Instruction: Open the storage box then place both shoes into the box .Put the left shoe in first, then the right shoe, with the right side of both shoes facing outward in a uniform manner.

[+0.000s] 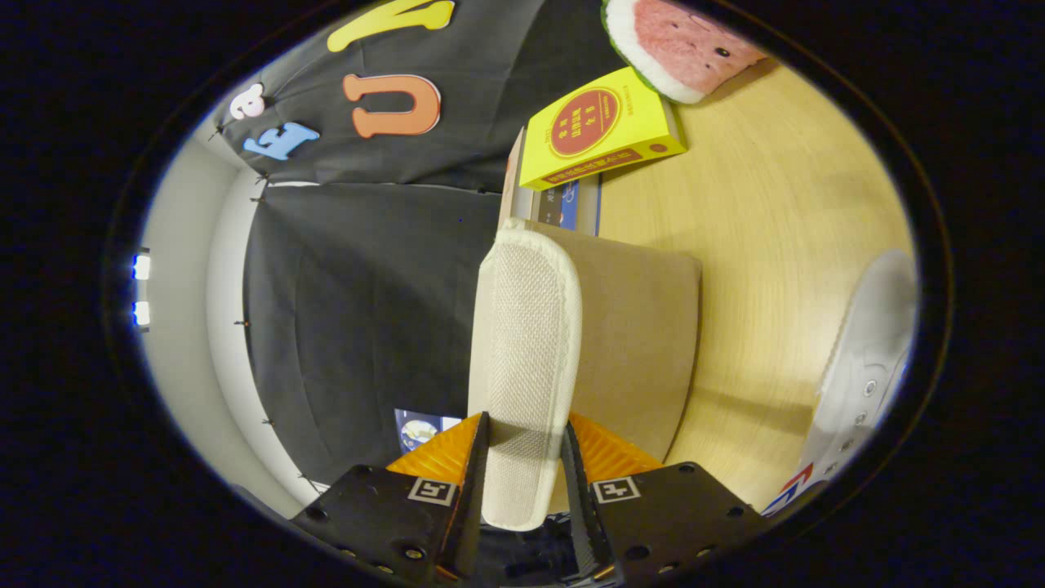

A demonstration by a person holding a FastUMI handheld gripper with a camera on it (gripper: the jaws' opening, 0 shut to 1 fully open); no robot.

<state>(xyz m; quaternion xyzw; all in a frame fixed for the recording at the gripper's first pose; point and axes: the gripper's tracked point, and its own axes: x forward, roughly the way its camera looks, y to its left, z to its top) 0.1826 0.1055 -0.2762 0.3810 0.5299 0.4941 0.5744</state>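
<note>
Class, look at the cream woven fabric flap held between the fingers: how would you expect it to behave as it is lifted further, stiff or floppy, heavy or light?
The cream woven fabric flap keeps a flat, straight shape while clamped in the gripper, so it is probably stiffened. It looks thin, so likely light. Its coarse weave should resist slipping.

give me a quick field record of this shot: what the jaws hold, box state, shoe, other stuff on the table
gripper: gripper, jaws closed on the lid's edge
held item: woven fabric lid of the storage box, between the jaws
storage box: tan box just beyond the lid, lid raised
shoe: one white shoe on the table, apart from the box
surface: wooden table
other items: yellow book and watermelon plush beyond the box
shoes in box: none seen
</note>
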